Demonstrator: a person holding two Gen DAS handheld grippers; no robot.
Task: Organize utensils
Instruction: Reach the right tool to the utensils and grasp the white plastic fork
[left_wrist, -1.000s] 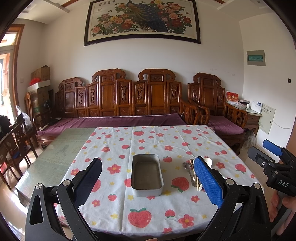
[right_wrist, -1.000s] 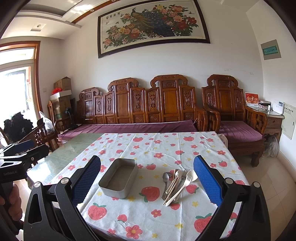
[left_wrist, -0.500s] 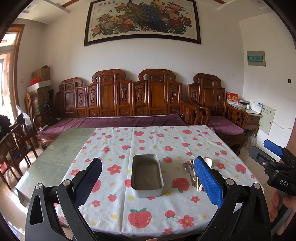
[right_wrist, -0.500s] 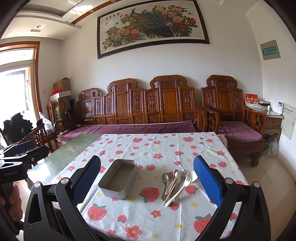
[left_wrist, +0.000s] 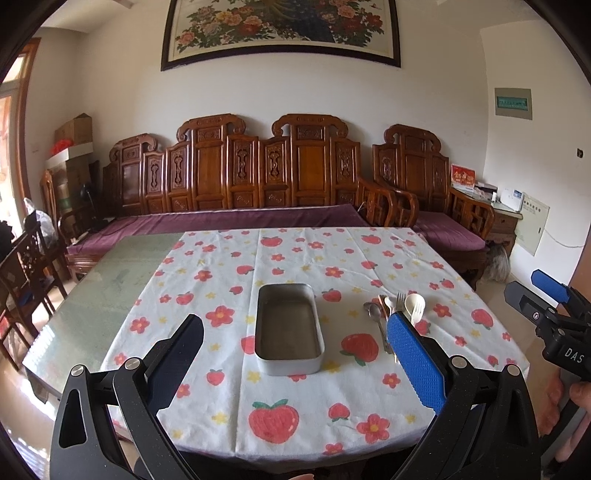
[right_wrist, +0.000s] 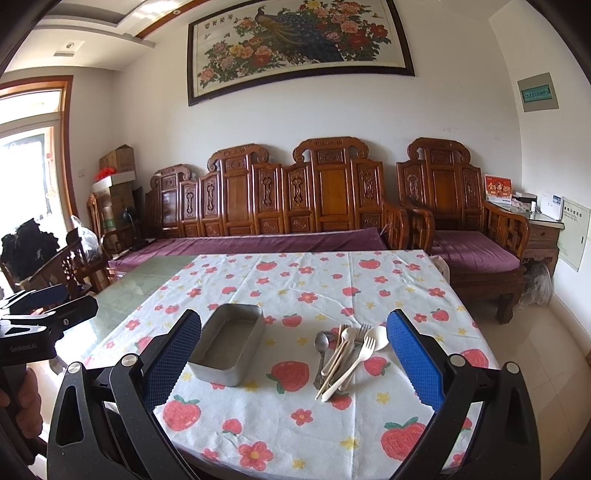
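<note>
I see a counter (left_wrist: 92, 314) partly draped in a white tablecloth (right_wrist: 314, 280) printed with strawberries and flowers; its left part is bare green glass. Behind it stands a carved wooden bench (right_wrist: 295, 199) with purple cushions, and above that hangs a framed peacock painting (right_wrist: 299, 44). Nothing lies between either tool and the items on the cloth.

Readable writing: "DAS" on the right hand-held gripper (left_wrist: 546, 295) body in the left wrist view. The lettering on the left hand-held gripper (right_wrist: 48, 299) in the right wrist view is too blurred for me to read with confidence.

An empty rectangular metal tin (left_wrist: 288, 328) sits near the middle of the cloth, long axis pointing away from me. Just to its right, apart from it, lies the utensil pile (right_wrist: 347, 354): a metal spoon, a metal fork, cream plastic spoons and a cream fork, and wooden chopsticks, overlapping with handles toward me.

Both hand-held grippers hover before the near counter edge, fingers spread wide, gripping nothing.
</note>
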